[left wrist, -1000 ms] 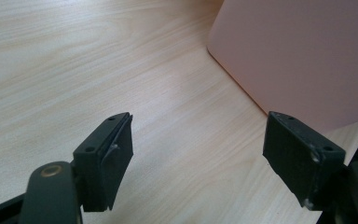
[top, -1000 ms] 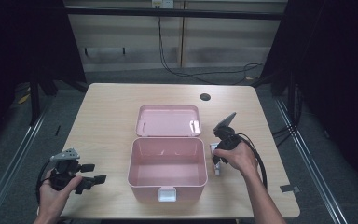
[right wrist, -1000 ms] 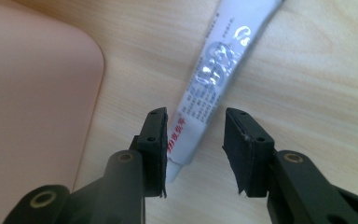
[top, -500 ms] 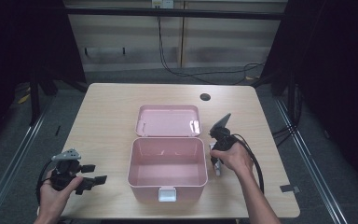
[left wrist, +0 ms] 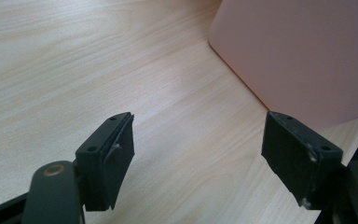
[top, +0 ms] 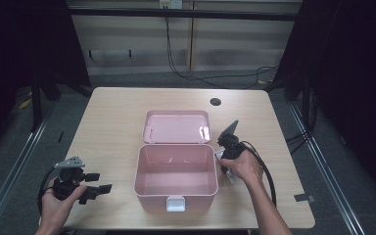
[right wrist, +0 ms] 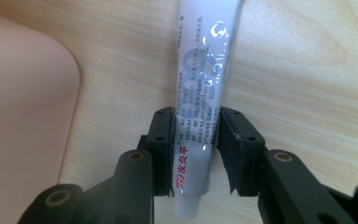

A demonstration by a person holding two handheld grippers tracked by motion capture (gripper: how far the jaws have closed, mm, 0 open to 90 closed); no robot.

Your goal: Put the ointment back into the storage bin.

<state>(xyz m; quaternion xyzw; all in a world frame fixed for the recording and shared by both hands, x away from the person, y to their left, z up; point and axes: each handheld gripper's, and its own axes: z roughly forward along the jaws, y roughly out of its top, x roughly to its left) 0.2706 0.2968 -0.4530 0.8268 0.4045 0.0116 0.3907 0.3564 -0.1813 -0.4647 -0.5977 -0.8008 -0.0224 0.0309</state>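
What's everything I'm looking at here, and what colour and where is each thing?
Storage box: one, pink, open, mid-table near the front edge.
Lid: one, pink, lying flat behind the box.
Tube: one, white with printed text, on the table right of the box, between the right gripper's jaws.
Table: one, light wood.
Left gripper: black, jaws open, left of the box.
Right gripper: black, jaws have just been closing around the tube.
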